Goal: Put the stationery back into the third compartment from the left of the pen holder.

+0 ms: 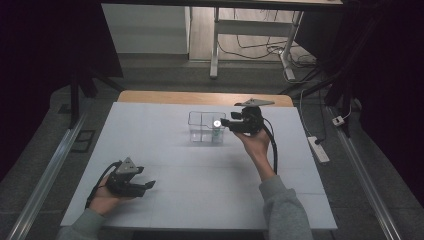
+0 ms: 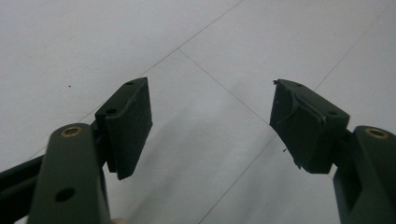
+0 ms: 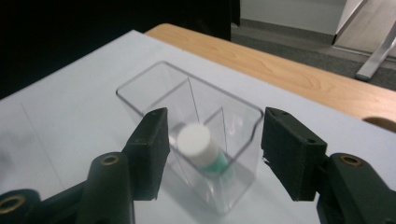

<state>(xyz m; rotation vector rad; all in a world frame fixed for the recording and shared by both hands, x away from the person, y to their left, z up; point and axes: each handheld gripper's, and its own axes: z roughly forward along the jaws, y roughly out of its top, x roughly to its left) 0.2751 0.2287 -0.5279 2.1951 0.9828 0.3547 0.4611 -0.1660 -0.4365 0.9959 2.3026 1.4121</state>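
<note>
A clear plastic box [image 1: 199, 120] with inner dividers stands on the white mat, toward the back middle. A small bottle with a white cap and green body [image 1: 217, 123] leans in its near right compartment. My right gripper [image 1: 223, 122] hovers just right of the box, pointing left at it. In the right gripper view the box [image 3: 140, 77] and the bottle [image 3: 194, 138] lie beyond my right gripper [image 3: 215, 116], whose jaws stand apart and touch nothing. My left gripper [image 1: 149, 185] rests low at the front left, open, and in the left gripper view my left gripper [image 2: 209, 84] has bare mat between its jaws.
The white mat [image 1: 200, 190] covers most of the table, and a strip of wood [image 1: 150, 96] shows along the far edge. A power strip [image 1: 318, 149] and cables lie on the floor to the right. Desk legs [image 1: 215, 45] stand beyond the table.
</note>
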